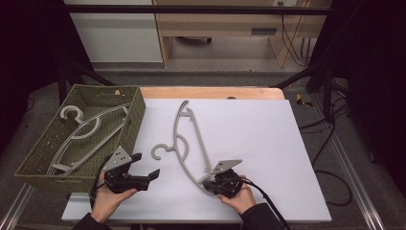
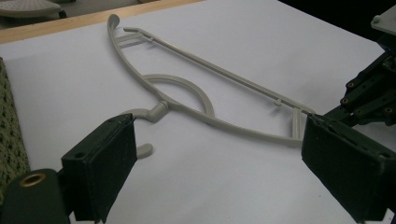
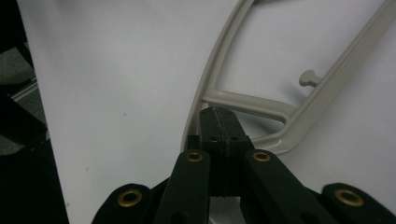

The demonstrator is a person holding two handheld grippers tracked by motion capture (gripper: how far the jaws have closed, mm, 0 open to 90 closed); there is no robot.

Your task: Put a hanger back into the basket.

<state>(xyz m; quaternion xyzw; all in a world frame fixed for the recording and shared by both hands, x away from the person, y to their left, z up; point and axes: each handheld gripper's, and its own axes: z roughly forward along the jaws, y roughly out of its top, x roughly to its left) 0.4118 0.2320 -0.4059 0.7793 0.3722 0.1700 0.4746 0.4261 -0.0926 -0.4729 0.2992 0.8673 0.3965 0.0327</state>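
Note:
A grey plastic hanger (image 1: 175,146) lies flat on the white tabletop (image 1: 258,143), its hook pointing left. My right gripper (image 1: 205,181) is shut on the hanger's near end; in the right gripper view the closed jaws (image 3: 219,114) sit over the corner of the hanger (image 3: 247,101). My left gripper (image 1: 147,165) rests to the left of the hook, open and holding nothing. In the left gripper view its wide-open gripper (image 2: 219,126) frames the hanger (image 2: 166,104), with the hook just beyond the left pad. The right gripper (image 2: 369,88) shows at that view's right edge.
A green woven basket (image 1: 136,115) stands at the table's left with another grey hanger (image 1: 81,129) inside; its wall (image 2: 9,135) shows in the left gripper view. A wooden strip (image 1: 210,92) runs along the table's far edge. Cables trail on the floor to the right.

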